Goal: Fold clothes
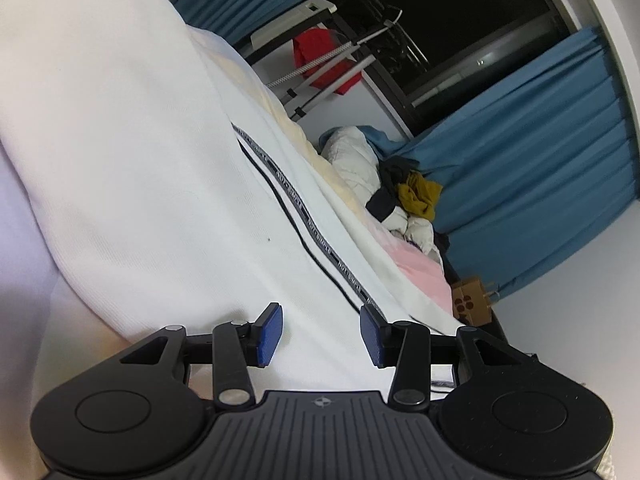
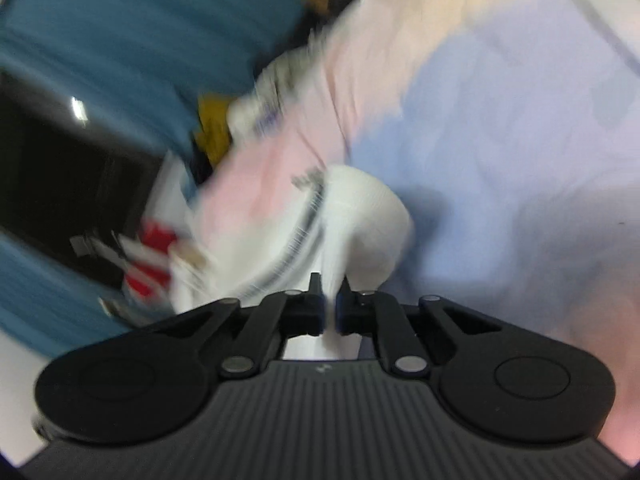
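Right wrist view, blurred: the right claw pinches a fold of the white garment over the pastel bedsheet. Left claw hangs parted above the garment's lettered stripe; beyond lies a clothes pile.

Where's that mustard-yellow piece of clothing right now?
In the left wrist view, the mustard-yellow garment sits crumpled at right of centre, on the clothes pile beside the blue curtain, beyond the white garment.
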Motion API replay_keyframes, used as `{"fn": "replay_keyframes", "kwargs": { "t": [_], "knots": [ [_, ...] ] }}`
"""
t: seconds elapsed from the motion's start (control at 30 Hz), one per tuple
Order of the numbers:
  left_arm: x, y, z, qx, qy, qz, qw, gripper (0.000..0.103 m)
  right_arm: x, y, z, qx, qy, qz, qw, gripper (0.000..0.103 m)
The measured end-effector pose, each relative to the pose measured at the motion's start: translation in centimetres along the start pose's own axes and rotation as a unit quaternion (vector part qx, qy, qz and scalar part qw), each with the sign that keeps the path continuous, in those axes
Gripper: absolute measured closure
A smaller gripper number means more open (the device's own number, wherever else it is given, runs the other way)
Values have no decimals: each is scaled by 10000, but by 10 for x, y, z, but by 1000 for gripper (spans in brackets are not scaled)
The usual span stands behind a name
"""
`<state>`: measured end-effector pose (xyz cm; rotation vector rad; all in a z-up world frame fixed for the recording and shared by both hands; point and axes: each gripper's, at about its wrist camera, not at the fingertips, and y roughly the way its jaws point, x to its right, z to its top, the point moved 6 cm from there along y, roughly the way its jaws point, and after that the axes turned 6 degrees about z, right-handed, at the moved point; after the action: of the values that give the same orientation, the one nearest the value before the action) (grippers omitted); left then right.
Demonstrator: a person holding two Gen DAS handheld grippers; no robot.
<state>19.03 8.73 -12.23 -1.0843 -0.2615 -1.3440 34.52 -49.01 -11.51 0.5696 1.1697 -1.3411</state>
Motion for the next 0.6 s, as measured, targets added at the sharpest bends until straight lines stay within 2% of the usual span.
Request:
{"fn": "replay_keyframes", "kwargs": {
  "t": [0.03,0.1,0.13,0.2,0.27,0.37,0.43,0.5,0.6],
  "knots": [
    [0,-3,2,41,-18,-27,10000,58,-13,-16,2,323,100,243,9991,95],
    [2,-14,6,161,-11,-63,9999,58,-42,-45,4,688,16,510,9963,95],
    [2,-21,9,225,-13,-68,9997,58,-56,-59,4,828,-185,489,9952,95],
    [3,-35,15,353,-15,-78,9993,58,-64,-76,7,1100,-521,210,9923,95],
    [1,-54,28,506,20,51,9987,58,-56,-82,13,1280,-702,-277,9889,95],
    [-4,-80,65,779,256,549,9951,54,-14,-72,22,1135,-484,-1163,9855,95],
    [-11,-96,96,1000,394,888,9902,47,21,-63,22,881,-65,-1637,9826,95],
    [-18,-102,129,1191,786,1264,9817,43,41,-59,21,794,150,-1851,9794,95],
    [-33,-91,180,1284,1462,1908,9621,38,33,-53,24,907,-57,-1822,9791,95]
  ]
}}
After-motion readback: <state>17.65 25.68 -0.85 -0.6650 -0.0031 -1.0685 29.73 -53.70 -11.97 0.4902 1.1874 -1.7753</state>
